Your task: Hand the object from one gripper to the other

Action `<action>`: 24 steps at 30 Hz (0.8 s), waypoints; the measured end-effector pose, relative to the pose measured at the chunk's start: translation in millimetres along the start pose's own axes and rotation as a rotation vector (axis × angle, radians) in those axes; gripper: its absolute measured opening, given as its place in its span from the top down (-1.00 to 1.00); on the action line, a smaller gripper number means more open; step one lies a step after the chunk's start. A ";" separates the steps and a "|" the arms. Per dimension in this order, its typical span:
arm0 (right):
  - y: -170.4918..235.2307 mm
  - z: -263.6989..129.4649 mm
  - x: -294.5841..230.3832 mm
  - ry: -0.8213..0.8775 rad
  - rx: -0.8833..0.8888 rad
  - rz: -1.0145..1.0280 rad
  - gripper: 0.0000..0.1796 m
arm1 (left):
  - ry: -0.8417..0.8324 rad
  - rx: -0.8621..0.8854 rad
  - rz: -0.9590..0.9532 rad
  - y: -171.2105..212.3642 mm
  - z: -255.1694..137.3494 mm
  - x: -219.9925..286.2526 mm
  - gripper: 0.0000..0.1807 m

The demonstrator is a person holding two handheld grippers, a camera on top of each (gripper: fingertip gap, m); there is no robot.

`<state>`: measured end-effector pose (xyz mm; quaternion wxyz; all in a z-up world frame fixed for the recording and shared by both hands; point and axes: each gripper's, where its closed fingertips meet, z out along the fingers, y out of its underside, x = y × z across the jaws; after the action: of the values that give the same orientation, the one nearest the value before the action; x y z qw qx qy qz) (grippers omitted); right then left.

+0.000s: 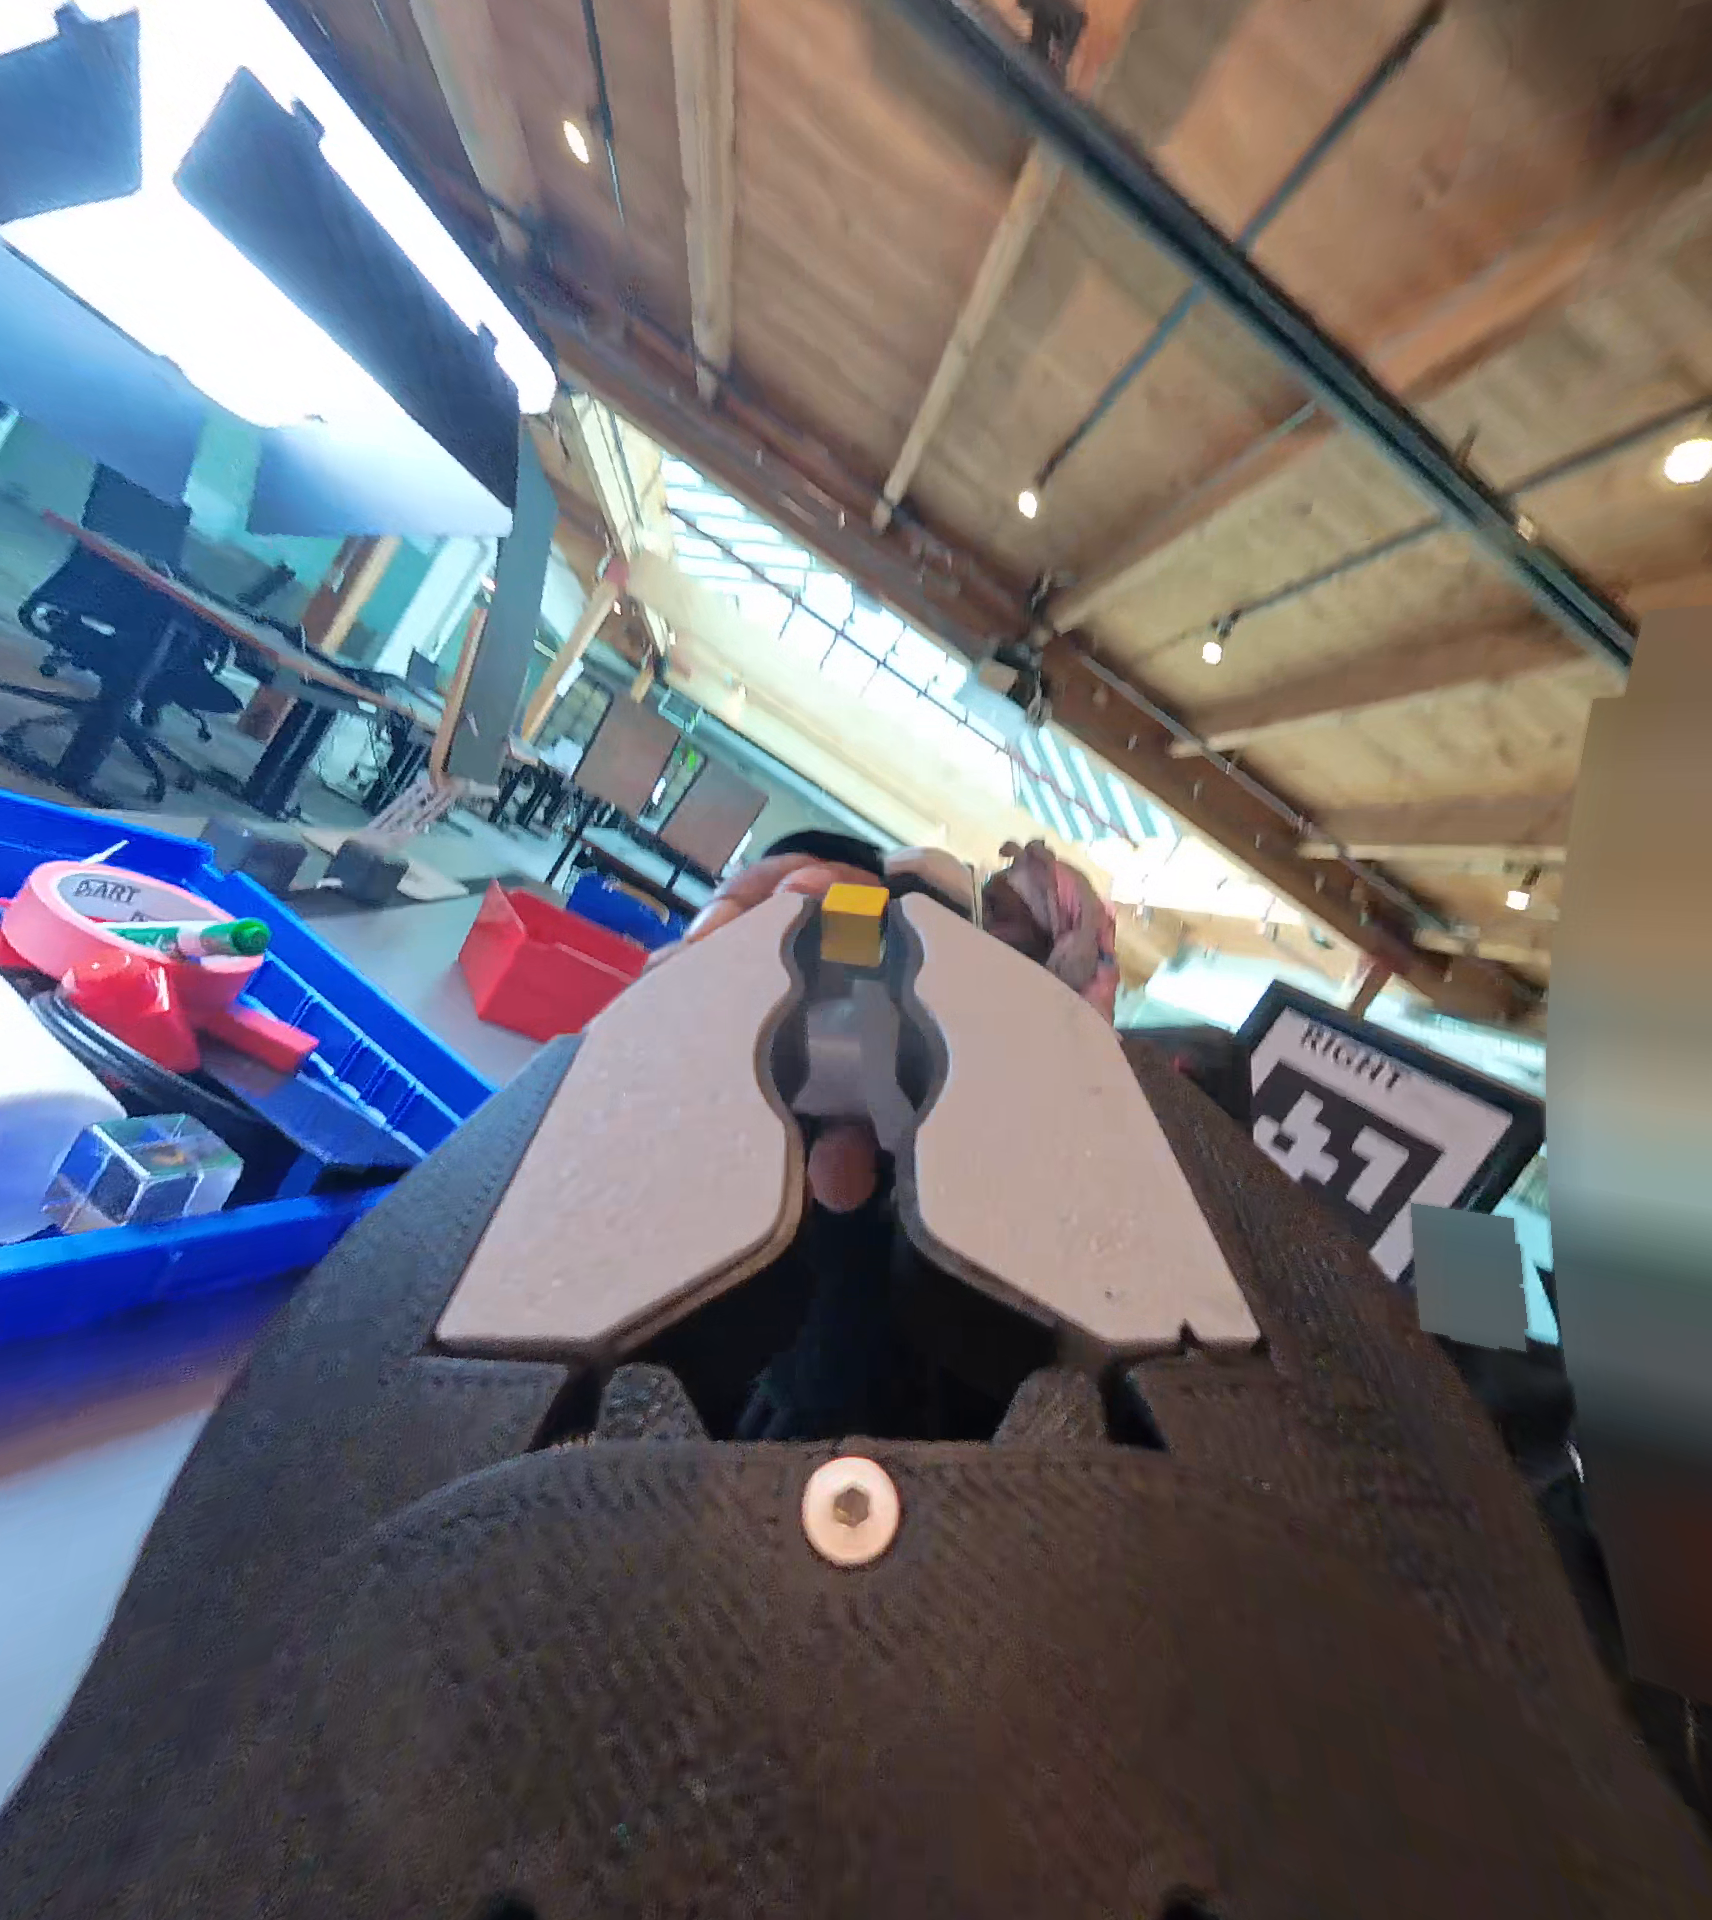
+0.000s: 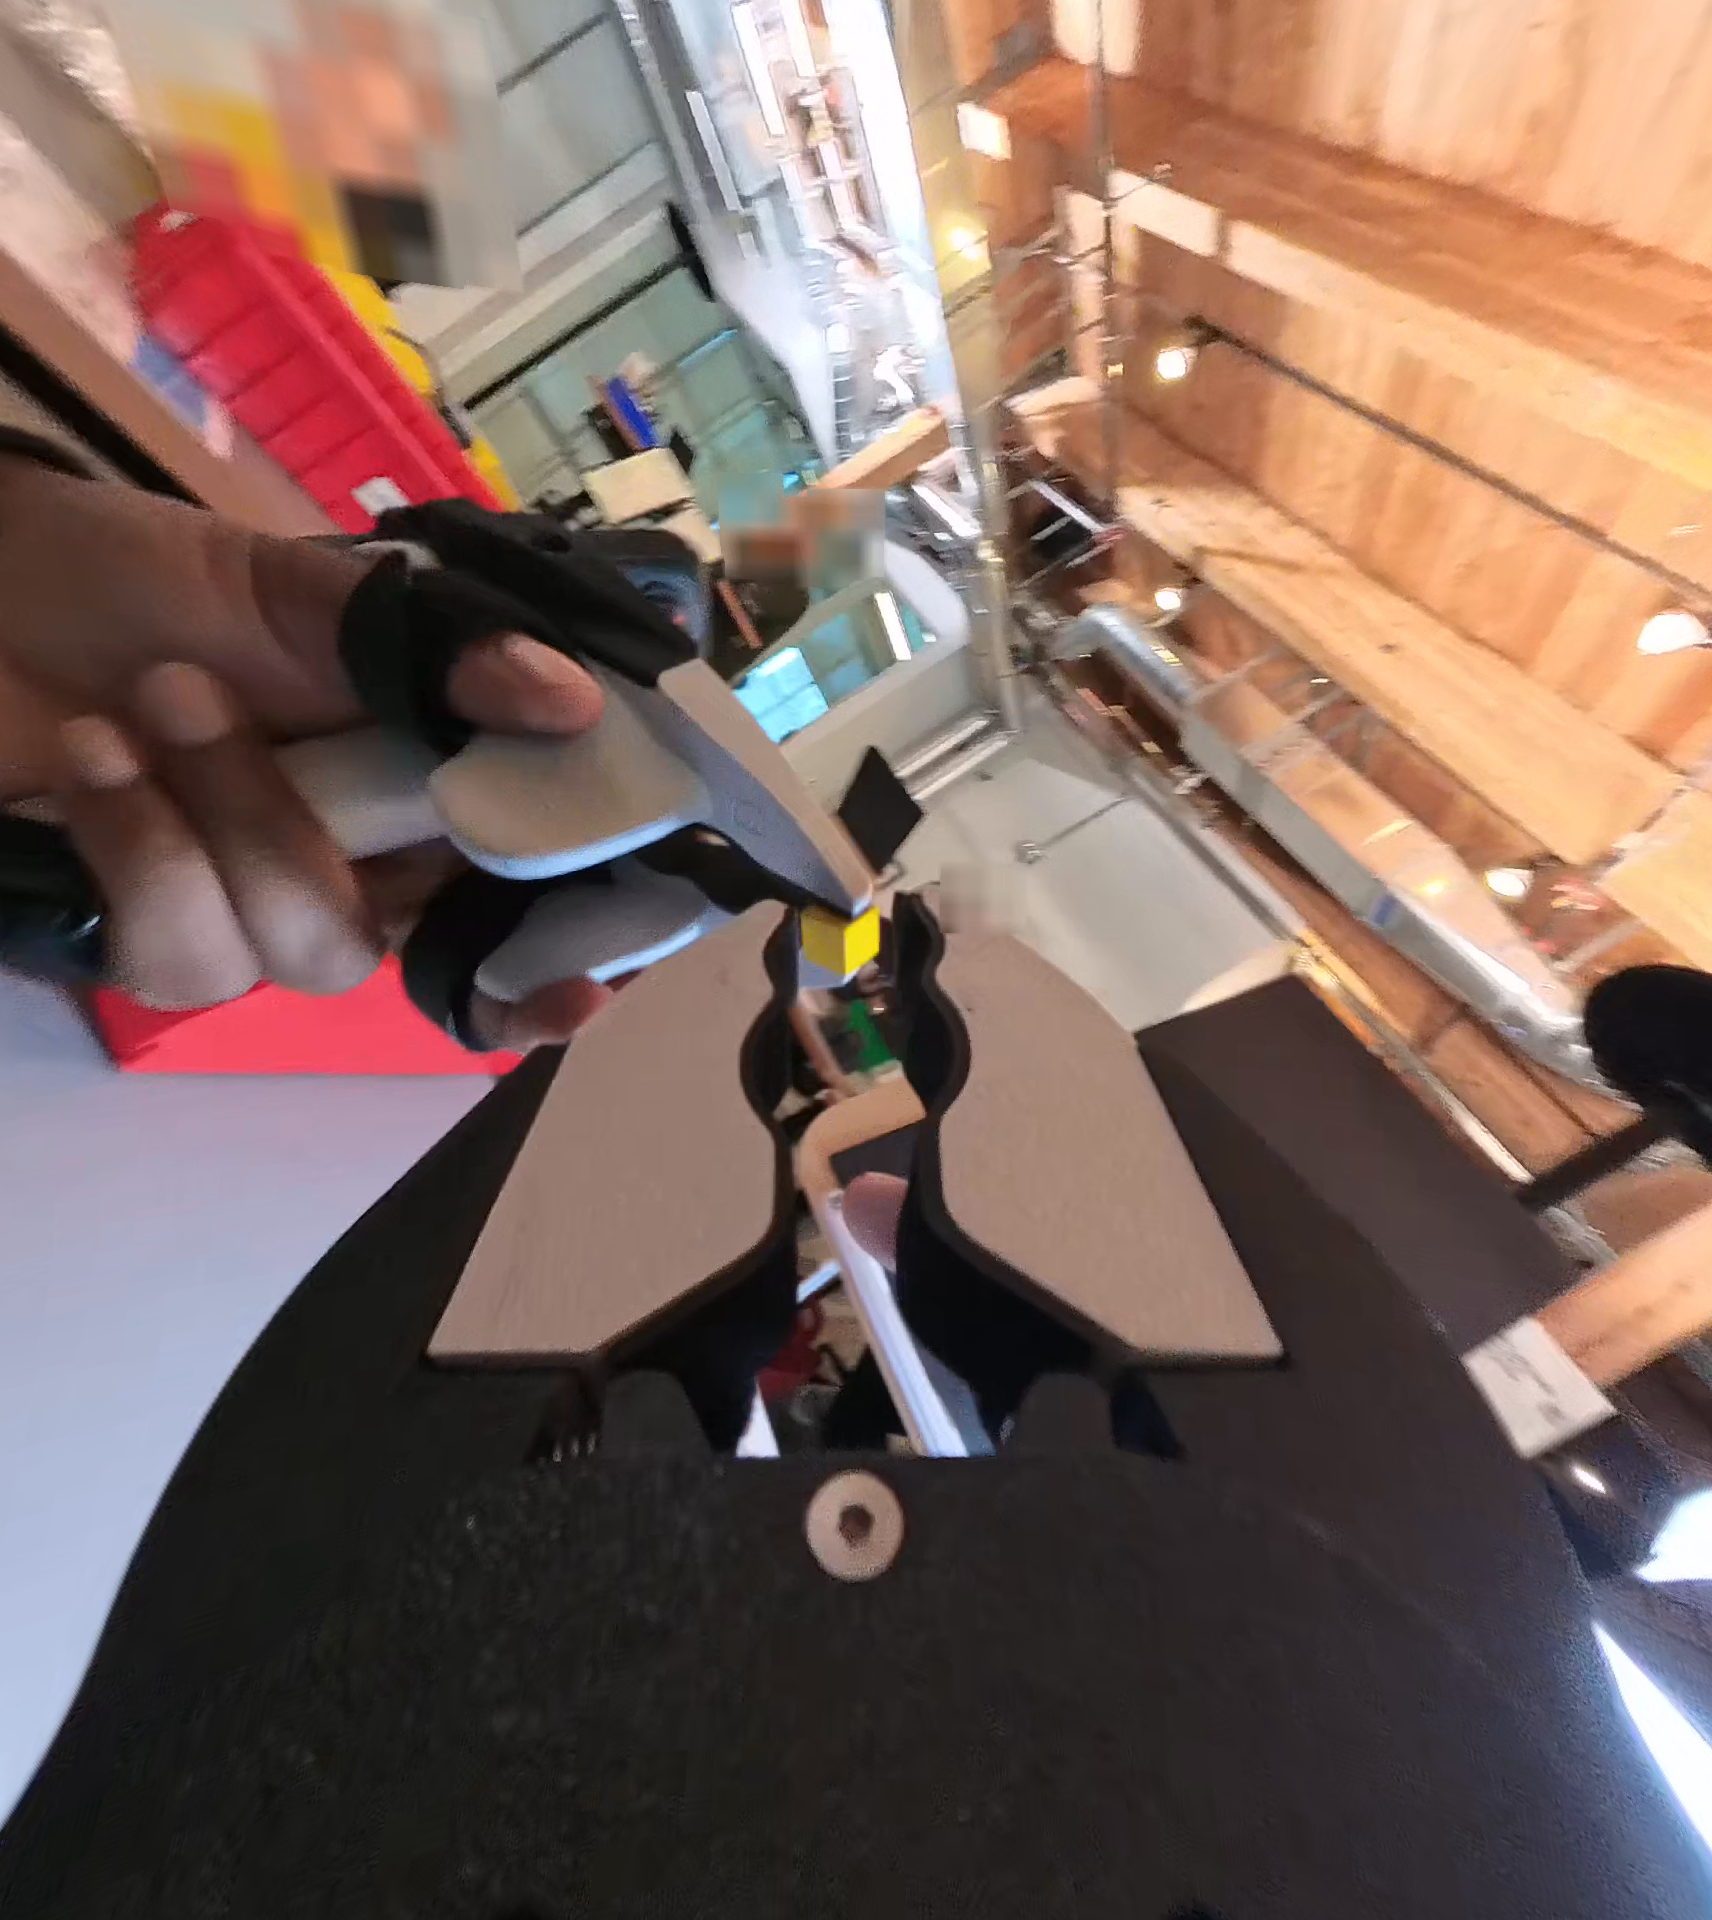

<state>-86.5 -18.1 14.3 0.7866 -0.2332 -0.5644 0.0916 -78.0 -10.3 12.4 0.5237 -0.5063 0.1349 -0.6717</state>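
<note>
A small yellow cube (image 1: 852,923) sits between the fingertips of my left gripper (image 1: 849,928), which is shut on it and held up in the air. In the right wrist view the cube (image 2: 839,938) lies between the tips of my right gripper (image 2: 847,935). Its jaws stand narrowly apart around the cube, with a slim gap on the right side. The left gripper's fingers (image 2: 758,800), held by a hand (image 2: 208,727), come in from the left and meet at the cube. A grey part (image 1: 847,1049) shows below the cube between my left fingers.
A blue bin (image 1: 208,1247) at the left holds a pink tape roll (image 1: 104,914), a marker and a clear cube (image 1: 140,1174). A red bin (image 1: 545,971) stands on the grey table behind it. The right gripper's black-and-white marker plate (image 1: 1371,1143) is at the right. Red bins (image 2: 280,364) sit beyond the white tabletop (image 2: 104,1247). Less than 4 cm separates the two grippers' tips.
</note>
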 end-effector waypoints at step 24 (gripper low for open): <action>-14.1 -17.3 0.9 -0.225 0.082 0.234 0.87 | 0.046 -0.082 0.172 1.2 1.1 22.9 0.80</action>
<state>-71.8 -34.6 17.3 0.7113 -0.2532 -0.6136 0.2310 -75.0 -29.6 24.3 0.5553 -0.4981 0.2172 -0.6295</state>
